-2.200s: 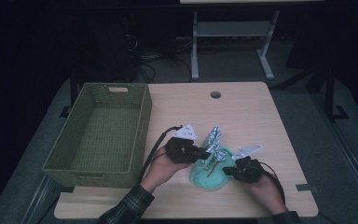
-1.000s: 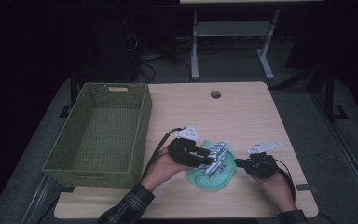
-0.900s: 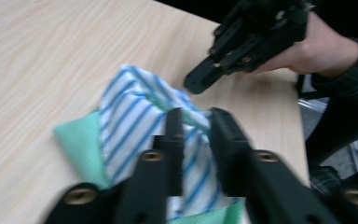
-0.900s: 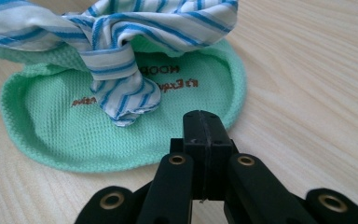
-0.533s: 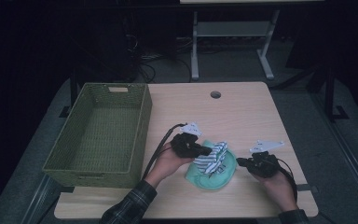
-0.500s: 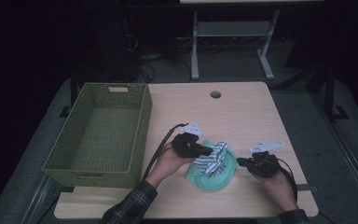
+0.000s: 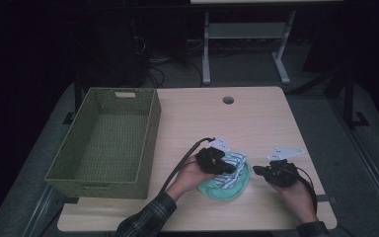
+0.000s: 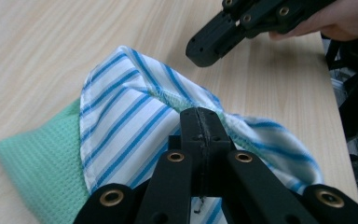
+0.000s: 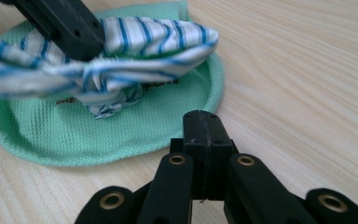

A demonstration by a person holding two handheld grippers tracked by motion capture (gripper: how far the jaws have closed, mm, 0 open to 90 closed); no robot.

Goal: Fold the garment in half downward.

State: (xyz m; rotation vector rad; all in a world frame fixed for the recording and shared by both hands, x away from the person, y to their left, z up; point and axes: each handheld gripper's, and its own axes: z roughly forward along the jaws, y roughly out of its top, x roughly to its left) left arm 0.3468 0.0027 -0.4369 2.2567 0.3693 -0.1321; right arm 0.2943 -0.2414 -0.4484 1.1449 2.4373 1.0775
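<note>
High view, left to right: a green woven basket (image 7: 103,140) sits on the left part of the wooden bench (image 7: 256,118), its inside bare. To its right, near the front edge, the person's left hand (image 7: 190,174) holds the left claw (image 7: 231,170), whose tips rest on a blue-and-white striped cloth (image 7: 234,163). That cloth lies bunched on top of a mint green cloth (image 7: 227,188), which is spread flat on the bench. Just beside the cloths on the right, and apart from them, the right claw (image 7: 256,170) points toward the pile, held by the right hand (image 7: 296,197). A round cable hole (image 7: 228,100) shows farther back on the bench.

Left gripper view: the left claw (image 8: 200,126) is clenched, its jaws pressed together on a fold of the striped cloth (image 8: 121,126), which rises in a ridge in front of the tips. The mint green cloth (image 8: 37,163) shows underneath at the left. The right claw (image 8: 209,46) hangs above the bare bench beyond the cloth, touching nothing.

Right gripper view: the striped cloth (image 9: 158,42) is lifted slightly and crumpled above the mint green cloth (image 9: 121,130). The right claw (image 9: 204,130) is clenched on nothing, jaws meeting over bare wood just beside the green cloth's edge.
</note>
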